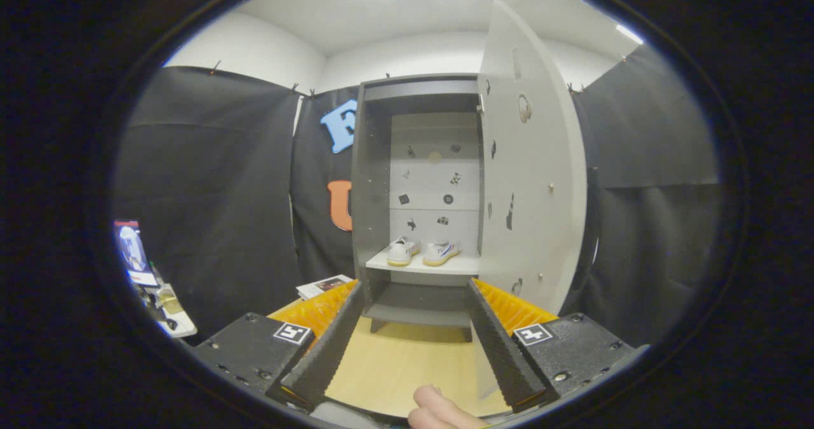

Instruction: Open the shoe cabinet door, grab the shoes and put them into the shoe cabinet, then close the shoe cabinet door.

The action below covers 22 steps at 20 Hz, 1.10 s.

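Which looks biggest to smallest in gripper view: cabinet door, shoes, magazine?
1. Door, swung open.
2. Shoes on the cabinet shelf, and the magazine: look alike, no ranking; the magazine lies partly hidden.
Gripper open, empty.

A pale wooden floor (394, 365) carries a tall grey cabinet (372, 187), which stands on it beyond the fingers (331, 346) with its door (531, 162) swung open to the right. Inside, a white shelf (458, 265) spans the cabinet's width. Two white shoes (422, 251) sit on this shelf side by side, toes toward the shelf's front edge, the left one near the shelf's left end, the right one about the middle; they are close together but apart. The right end of the shelf is bare. Below it is a lower grey shelf (416, 314). A printed paper (324, 285) lies left of the cabinet's foot. Far left, a white counter (180, 324) edge holds small clutter, too blurred to name.
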### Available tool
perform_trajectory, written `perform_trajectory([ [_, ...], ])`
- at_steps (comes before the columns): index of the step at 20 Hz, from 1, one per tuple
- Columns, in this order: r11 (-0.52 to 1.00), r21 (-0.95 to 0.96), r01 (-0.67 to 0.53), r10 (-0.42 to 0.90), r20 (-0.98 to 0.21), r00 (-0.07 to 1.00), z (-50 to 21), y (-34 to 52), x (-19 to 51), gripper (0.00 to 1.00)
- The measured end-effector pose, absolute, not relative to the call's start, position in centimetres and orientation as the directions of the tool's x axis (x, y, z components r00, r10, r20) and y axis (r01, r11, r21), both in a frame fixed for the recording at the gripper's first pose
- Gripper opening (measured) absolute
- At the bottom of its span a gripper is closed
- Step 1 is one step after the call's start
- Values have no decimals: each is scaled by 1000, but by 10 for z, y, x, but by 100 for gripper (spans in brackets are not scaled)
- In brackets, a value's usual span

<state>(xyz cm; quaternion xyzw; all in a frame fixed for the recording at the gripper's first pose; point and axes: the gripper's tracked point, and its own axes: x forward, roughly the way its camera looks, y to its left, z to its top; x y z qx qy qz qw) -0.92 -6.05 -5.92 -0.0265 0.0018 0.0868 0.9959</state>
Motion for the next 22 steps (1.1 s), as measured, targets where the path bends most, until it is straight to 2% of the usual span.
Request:
perform_trajectory([
  [4, 991, -55, -122, 124, 28, 992, -45, -101, -25, 100],
  [15, 985, -77, 151, -148, 46, 988, -22, -260, -23, 100],
  [22, 969, -105, 224, -222, 27, 975, -12, -296, 38, 100],
])
